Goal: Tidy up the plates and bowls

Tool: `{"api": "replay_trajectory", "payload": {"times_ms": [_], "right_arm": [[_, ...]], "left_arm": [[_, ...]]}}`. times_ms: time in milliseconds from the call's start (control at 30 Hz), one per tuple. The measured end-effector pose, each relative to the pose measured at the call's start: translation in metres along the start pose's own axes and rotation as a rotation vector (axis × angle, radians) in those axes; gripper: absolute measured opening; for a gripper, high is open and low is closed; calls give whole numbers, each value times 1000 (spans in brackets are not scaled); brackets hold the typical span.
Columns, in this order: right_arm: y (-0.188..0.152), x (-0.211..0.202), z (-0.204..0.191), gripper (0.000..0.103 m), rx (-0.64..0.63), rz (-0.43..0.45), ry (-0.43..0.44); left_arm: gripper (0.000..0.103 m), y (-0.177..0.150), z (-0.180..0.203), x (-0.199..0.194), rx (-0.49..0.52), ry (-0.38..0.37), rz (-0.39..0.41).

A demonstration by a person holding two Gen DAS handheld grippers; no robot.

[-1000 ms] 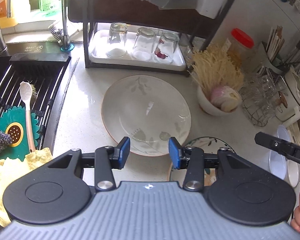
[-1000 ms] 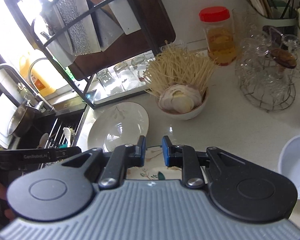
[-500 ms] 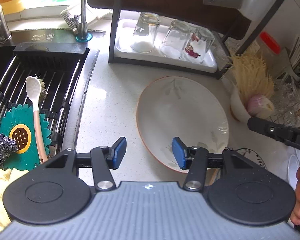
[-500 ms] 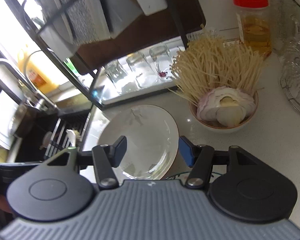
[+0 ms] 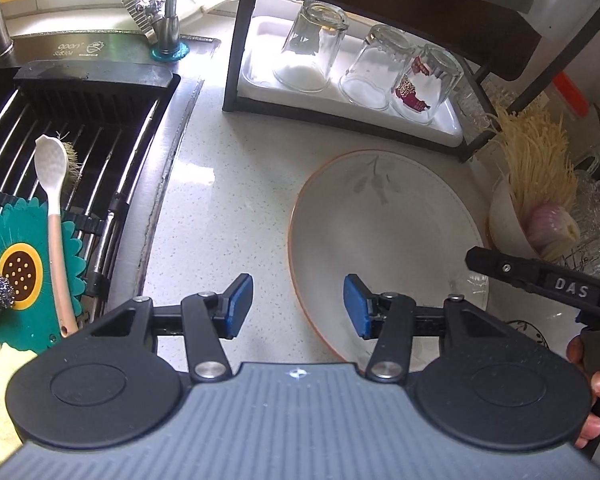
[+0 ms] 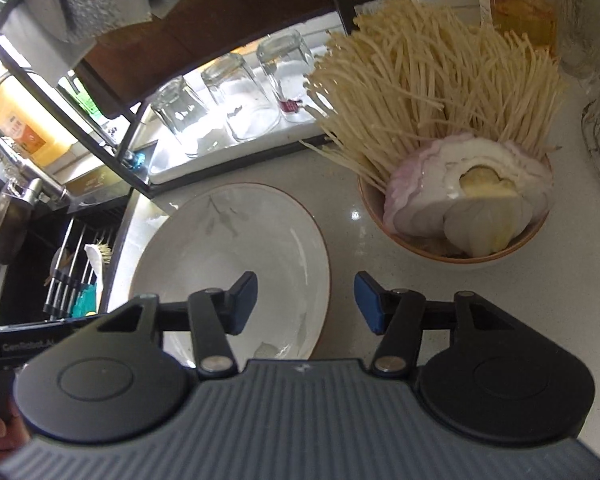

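A large white plate (image 5: 384, 240) with a brown rim and faint leaf print lies flat on the counter; it also shows in the right wrist view (image 6: 236, 256). My left gripper (image 5: 298, 307) is open and empty, straddling the plate's near left rim. My right gripper (image 6: 306, 303) is open and empty, straddling the plate's right rim. A bowl (image 6: 452, 240) of enoki mushrooms and sliced onion stands to the right of the plate. A small patterned dish (image 5: 528, 330) peeks out at the plate's near right edge.
A black rack with three upturned glasses (image 5: 364, 68) on a white tray stands behind the plate. The sink (image 5: 68, 152) on the left holds a drying rack, a spoon, a green mat and a scourer. Glassware and a jar (image 6: 524, 12) crowd the right.
Both grippers have opened wider. The left moved left and forward, so the plate now lies to its right. The right moved forward toward the plate and bowl.
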State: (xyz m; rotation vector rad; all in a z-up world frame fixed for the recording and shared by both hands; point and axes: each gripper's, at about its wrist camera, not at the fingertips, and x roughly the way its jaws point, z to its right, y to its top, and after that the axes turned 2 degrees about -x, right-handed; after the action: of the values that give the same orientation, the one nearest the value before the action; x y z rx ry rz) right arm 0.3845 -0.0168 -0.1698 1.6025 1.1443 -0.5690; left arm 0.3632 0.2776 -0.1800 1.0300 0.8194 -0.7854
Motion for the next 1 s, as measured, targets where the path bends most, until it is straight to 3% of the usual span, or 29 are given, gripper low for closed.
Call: {"api": "replay_trajectory", "payload": {"times_ms": [67, 233, 433, 533, 1000], "right_arm": [[0, 6, 2, 49, 6, -4, -1], [0, 12, 5, 47, 18, 15, -2], [2, 18, 7, 21, 6, -15, 4], [4, 19, 9, 15, -2, -25, 15], [11, 28, 8, 15, -65, -46, 67]], "left_arm": [[54, 1, 1, 4, 0, -7, -7], [44, 7, 7, 11, 0, 16, 2], [33, 11, 7, 18, -14, 21, -2], [27, 11, 8, 22, -24, 30, -7], [21, 17, 9, 28, -46, 64, 25]]}}
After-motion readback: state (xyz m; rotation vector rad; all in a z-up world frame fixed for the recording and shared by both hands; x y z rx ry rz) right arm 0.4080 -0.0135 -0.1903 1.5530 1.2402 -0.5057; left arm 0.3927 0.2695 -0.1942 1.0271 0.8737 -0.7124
